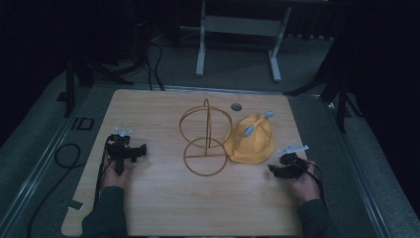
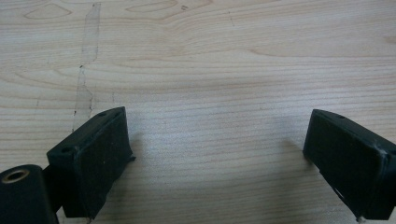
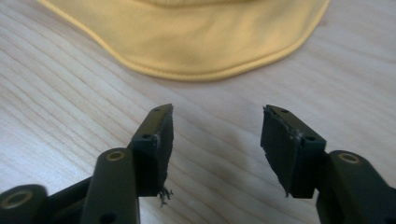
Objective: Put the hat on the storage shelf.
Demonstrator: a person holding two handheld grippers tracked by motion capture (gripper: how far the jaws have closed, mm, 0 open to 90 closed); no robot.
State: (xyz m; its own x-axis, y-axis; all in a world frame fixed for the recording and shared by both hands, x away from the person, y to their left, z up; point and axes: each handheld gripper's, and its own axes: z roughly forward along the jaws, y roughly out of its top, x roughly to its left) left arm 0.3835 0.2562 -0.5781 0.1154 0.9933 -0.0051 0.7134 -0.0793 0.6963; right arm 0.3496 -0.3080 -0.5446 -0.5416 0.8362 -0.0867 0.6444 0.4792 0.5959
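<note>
Scene: a yellow hat (image 1: 251, 141) lies on the wooden bench (image 1: 158, 203), right of centre, touching a wire stand (image 1: 205, 139).
Right gripper (image 3: 217, 135): fingers apart, nothing between them, aimed at the hat's brim (image 3: 196, 70) just ahead.
Left gripper (image 2: 217, 149): fingers wide apart over bare wood, well away from the hat.
Doing it well: likely slide one finger under the brim edge, close on the fabric, then lift.
High view: gives the stand's hoops and the hat's grey clips (image 1: 249, 130).
Right gripper view: gives the brim's stitched edge lying flat.
</note>
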